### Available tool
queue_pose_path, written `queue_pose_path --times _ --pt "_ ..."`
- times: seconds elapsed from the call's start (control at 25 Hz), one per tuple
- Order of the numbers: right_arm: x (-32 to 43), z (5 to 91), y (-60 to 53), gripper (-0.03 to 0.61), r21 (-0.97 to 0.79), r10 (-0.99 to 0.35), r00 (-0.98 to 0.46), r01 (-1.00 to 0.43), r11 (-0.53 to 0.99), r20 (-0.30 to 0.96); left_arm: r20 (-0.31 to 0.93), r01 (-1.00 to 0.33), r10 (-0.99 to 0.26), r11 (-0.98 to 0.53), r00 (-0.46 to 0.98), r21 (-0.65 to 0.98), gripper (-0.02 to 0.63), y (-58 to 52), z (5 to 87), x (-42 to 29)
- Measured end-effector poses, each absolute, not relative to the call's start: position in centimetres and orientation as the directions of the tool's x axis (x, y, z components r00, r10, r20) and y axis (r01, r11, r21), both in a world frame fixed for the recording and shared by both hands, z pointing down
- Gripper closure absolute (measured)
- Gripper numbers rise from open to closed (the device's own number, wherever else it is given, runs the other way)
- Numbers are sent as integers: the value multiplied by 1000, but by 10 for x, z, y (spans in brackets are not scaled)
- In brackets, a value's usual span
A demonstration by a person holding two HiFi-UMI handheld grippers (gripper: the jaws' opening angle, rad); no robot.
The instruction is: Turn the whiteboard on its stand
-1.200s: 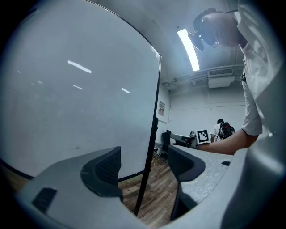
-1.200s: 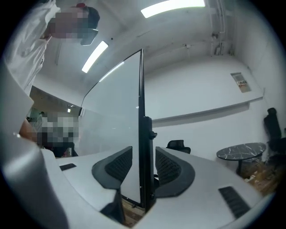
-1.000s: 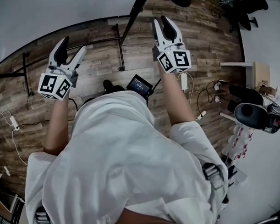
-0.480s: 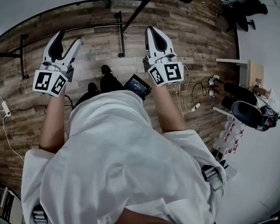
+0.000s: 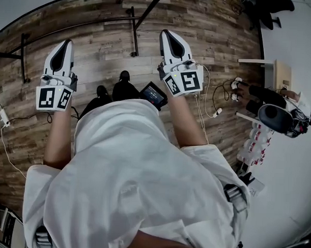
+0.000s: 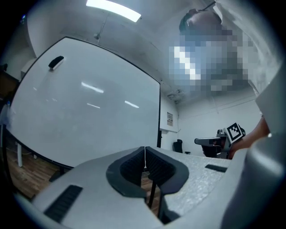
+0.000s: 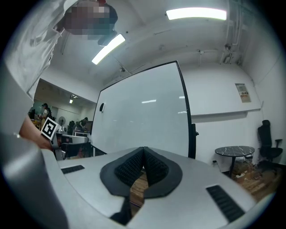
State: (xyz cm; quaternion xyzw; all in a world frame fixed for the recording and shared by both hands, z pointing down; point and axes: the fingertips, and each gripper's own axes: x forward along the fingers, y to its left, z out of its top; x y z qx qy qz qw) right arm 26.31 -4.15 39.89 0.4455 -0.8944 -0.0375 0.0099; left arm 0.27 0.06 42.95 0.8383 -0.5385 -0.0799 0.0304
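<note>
The left gripper (image 5: pixel 63 47) jaws just came together on nothing. The right gripper (image 5: pixel 169 39) jaws are together too. Both are well apart from the big white black-framed whiteboard (image 7: pixel 143 112), so maybe resting.

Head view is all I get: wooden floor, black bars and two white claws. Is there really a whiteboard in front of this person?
Observer: Yes. The left gripper view shows the whiteboard standing ahead, its face blank.
Operator: Are the claws gripping it?
Observer: No. The left gripper has just closed its jaws on nothing. The right gripper is shut and empty too, and the whiteboard stands apart beyond both.
Operator: Is anything stuck on it?
Observer: One small dark object, perhaps an eraser, sits near an upper corner.
</note>
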Motion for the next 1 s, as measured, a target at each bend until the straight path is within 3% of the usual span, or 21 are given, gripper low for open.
queue_pose_path --times 0.32,1.0 --pt "294 403 -42 581 54 -797 -604 -797 602 -13 -98 -928 -931 -360 350 101 607 0 407 17" --pt "337 412 -59 581 53 -796 -605 -796 603 -16 -76 -916 -922 -386 380 110 606 -12 411 68"
